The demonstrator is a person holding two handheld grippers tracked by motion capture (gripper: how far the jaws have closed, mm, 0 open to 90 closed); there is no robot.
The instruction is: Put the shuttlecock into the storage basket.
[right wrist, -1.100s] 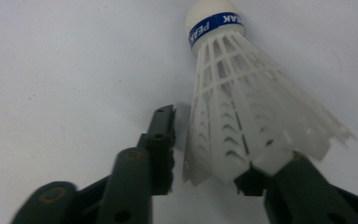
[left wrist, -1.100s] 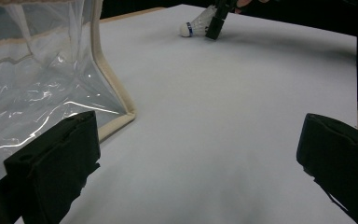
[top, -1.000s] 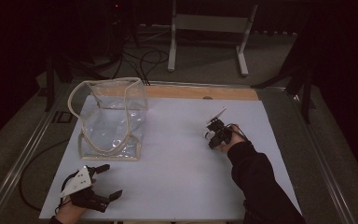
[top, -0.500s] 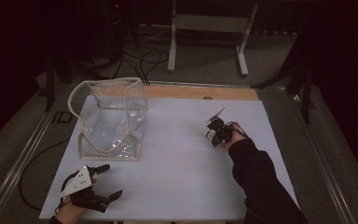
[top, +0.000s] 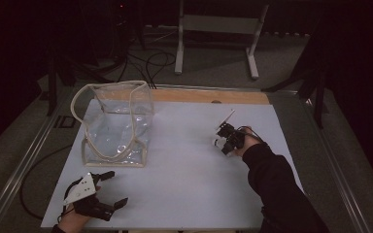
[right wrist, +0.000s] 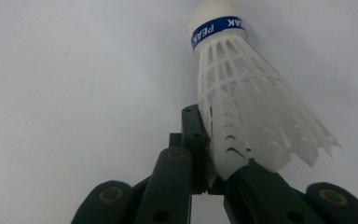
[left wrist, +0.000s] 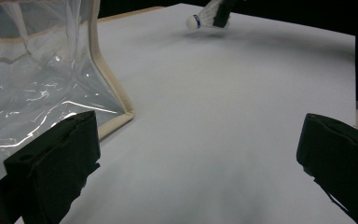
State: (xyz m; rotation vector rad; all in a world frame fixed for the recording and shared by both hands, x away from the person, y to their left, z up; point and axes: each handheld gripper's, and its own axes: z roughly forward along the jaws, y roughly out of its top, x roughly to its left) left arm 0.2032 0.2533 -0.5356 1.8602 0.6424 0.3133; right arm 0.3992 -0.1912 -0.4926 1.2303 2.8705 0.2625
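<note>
So the right gripper (right wrist: 214, 163) has its black jaws pinched down on the skirt of a white plastic shuttlecock (right wrist: 242, 102) with a blue band round its cork. They've just been closing, and the skirt edge sits squeezed between them. In the right gripper view the cork end points away from the gripper, over the white tabletop (right wrist: 74, 70), and I can't tell if the cork touches the surface or hangs just above it. From the high view, that right gripper (top: 226, 138) is on the right part of the tabletop, roughly mid-depth, with the shuttlecock (top: 225, 121) sticking out on its far side and a dark sleeve (top: 277, 189) running back to the near edge.

The left gripper (top: 104, 191) sits at the near left corner with its jaws spread wide and nothing between them. In the left gripper view the two black jaws stand well apart at the bottom corners.

Just past it, on the far left, stands a clear plastic tote bag with beige trim and straps (top: 116, 126), upright and open at the top, well apart from the shuttlecock.
</note>
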